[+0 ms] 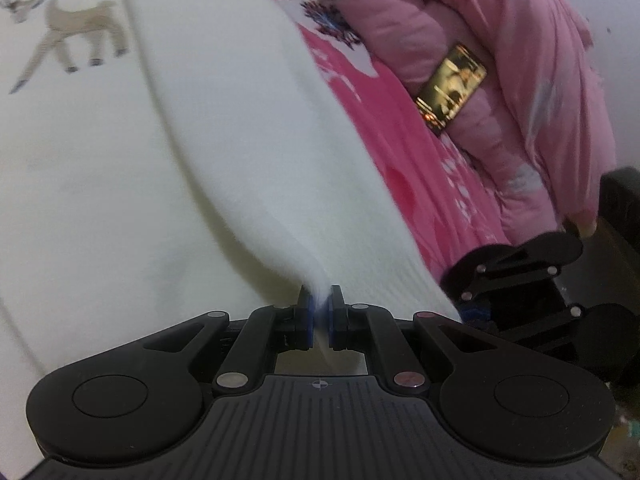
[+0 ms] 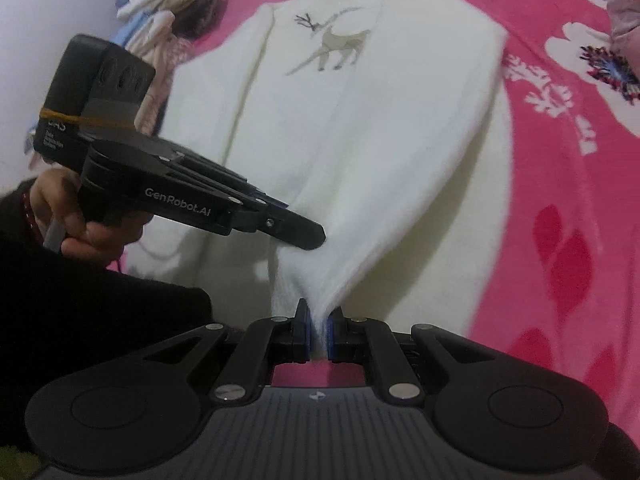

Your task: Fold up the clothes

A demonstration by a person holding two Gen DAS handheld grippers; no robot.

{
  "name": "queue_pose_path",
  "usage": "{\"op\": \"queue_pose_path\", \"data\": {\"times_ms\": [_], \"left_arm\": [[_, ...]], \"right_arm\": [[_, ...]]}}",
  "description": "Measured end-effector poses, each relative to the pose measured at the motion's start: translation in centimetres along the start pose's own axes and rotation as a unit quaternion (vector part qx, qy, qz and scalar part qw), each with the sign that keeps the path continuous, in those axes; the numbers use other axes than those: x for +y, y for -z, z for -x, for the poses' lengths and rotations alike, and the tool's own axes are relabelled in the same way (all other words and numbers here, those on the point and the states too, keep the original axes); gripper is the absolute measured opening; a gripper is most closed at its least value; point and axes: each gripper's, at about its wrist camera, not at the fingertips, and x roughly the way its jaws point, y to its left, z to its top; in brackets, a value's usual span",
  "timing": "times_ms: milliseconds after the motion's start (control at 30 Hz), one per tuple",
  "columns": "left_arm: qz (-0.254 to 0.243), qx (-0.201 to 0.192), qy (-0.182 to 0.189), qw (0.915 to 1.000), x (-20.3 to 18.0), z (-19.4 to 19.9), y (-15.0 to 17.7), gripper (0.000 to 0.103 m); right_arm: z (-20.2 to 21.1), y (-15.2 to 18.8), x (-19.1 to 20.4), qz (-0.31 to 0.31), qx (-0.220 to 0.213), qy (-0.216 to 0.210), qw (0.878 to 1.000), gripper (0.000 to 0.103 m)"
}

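A sweater (image 2: 360, 128) is lying spread on a bed (image 2: 560, 200). Beyond the sweater's far left corner, a heap of clothes (image 2: 168, 12) is sitting. To the sweater's right, a bunched quilt (image 1: 500, 60) is resting on the bed, with a phone (image 1: 452, 88) lying on it.

I see a home bedroom: a pink floral bedsheet (image 2: 560, 200) under my jaws, a bunched pink quilt (image 1: 500, 80) beyond them, piled clothes (image 2: 168, 12) far left.
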Motion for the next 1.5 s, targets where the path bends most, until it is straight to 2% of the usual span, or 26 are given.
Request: {"op": "queue_pose_path", "data": {"times_ms": [100,300,400,433,467,533,600,733,833,967,1033,1167,1233,1333,1500], "left_arm": [[-0.005,0.015,0.001,0.9999,-0.2,-1.0,0.0,0.005],[-0.024,0.008,0.002,0.9997,-0.5,-0.8,-0.1,0.005],[-0.050,0.024,-0.032,0.9979,-0.6,-2.5,0.3,0.009],[-0.054,0.020,-0.033,0.9978,-0.6,-2.4,0.5,0.009],[-0.059,0.018,-0.031,0.9976,-0.6,-2.2,0.5,0.011],[-0.066,0.016,-0.031,0.9972,-0.4,-1.4,0.5,0.020],[-0.072,0.011,-0.034,0.9968,-0.2,-0.3,0.5,0.030],[-0.078,0.006,-0.045,0.9960,0.5,1.5,-0.2,0.030],[-0.061,-0.003,-0.054,0.9967,1.6,2.7,-1.3,0.030],[-0.013,-0.040,-0.061,0.9973,3.8,3.9,-4.1,0.031],[0.014,-0.070,-0.068,0.9951,5.1,4.2,-6.0,0.032],[0.062,-0.139,-0.091,0.9843,7.8,4.1,-10.6,0.031],[0.079,-0.159,-0.097,0.9794,9.0,3.7,-12.9,0.031],[0.078,-0.177,-0.109,0.9750,10.4,3.1,-16.1,0.031],[0.084,-0.185,-0.107,0.9732,12.9,1.6,-20.4,0.031]], "right_arm": [[-0.4,0.2,-0.7,-0.011,0.016,0.017,1.000,0.009],[-0.4,-0.2,-0.4,-0.009,0.018,0.049,0.999,0.009],[-1.9,0.2,-1.6,-0.043,0.050,0.065,0.996,0.021],[-2.1,0.3,-2.0,-0.058,0.054,0.066,0.995,0.028],[-1.9,0.4,-2.2,-0.067,0.053,0.068,0.994,0.030],[-0.7,0.4,-2.3,-0.070,0.037,0.078,0.994,0.038],[0.8,0.3,-2.4,-0.075,0.017,0.083,0.994,0.038],[3.2,-1.1,-3.6,-0.100,-0.034,0.040,0.994,0.038],[4.3,-2.7,-5.5,-0.138,-0.072,-0.018,0.988,0.039],[4.1,-6.1,-6.7,-0.136,-0.119,-0.029,0.983,0.039],[3.1,-8.0,-8.4,-0.161,-0.148,-0.041,0.975,0.039],[0.4,-11.2,-14.2,-0.269,-0.210,-0.096,0.935,0.042],[-0.9,-12.5,-16.5,-0.298,-0.228,-0.099,0.922,0.042],[-2.7,-13.7,-18.8,-0.326,-0.244,-0.090,0.909,0.043],[-5.4,-14.1,-21.3,-0.358,-0.265,-0.134,0.885,0.045]]}}
